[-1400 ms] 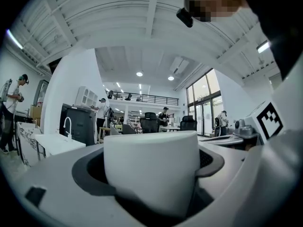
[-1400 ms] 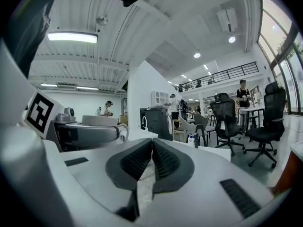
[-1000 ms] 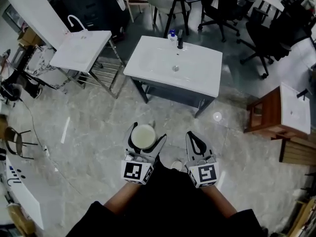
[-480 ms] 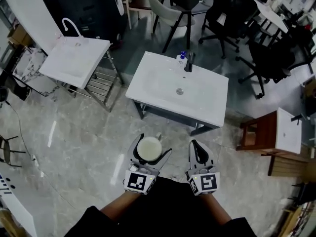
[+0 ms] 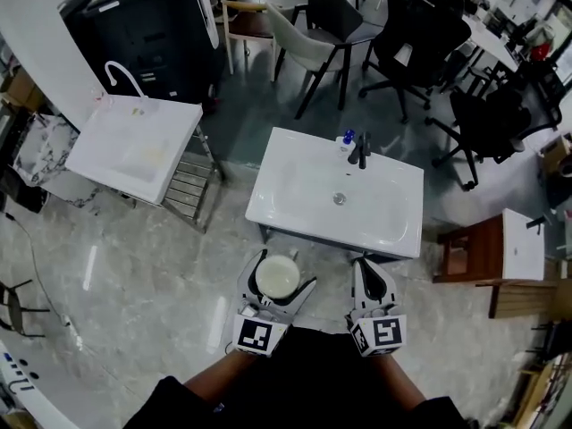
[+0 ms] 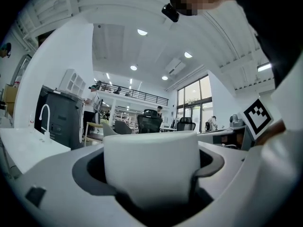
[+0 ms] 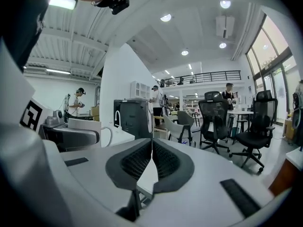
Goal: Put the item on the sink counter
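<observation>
**Mug in hand, short of the sink table**

My left gripper [image 5: 279, 273] had its fingers clamped round a white mug [image 6: 151, 169]. I held it upright, mouth up, so it sat level. The fingers of my right gripper [image 7: 151, 167] were pressed together on nothing, idle alongside. In the head view the mug hung over the floor just before the near edge of the white sink table [image 5: 295, 195], not above it. Judgement: approach step. The flat rim beside the basin looked the likeliest spot.
</observation>
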Action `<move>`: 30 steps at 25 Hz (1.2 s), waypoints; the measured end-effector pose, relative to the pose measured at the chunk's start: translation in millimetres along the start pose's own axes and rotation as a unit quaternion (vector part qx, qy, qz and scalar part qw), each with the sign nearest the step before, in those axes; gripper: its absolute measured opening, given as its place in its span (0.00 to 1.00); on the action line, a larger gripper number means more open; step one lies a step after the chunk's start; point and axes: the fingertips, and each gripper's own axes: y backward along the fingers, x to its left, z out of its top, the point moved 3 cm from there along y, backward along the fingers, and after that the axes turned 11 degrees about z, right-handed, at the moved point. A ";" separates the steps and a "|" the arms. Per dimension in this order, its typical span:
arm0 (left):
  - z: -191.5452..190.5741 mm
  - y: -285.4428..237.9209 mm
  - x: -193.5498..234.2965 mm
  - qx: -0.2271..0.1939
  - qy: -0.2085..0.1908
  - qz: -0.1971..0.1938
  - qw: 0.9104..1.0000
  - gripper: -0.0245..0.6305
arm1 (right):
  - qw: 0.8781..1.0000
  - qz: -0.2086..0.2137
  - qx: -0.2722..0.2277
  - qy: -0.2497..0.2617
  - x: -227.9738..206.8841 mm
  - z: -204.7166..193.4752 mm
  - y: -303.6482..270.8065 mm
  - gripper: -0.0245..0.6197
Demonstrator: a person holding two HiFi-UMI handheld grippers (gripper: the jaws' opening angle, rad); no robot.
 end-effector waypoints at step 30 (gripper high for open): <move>-28.7 -187.5 48.8 0.030 -0.024 -0.016 0.999 0.75 | 0.999 -0.014 -0.047 -0.022 -101.0 18.8 -135.4 0.09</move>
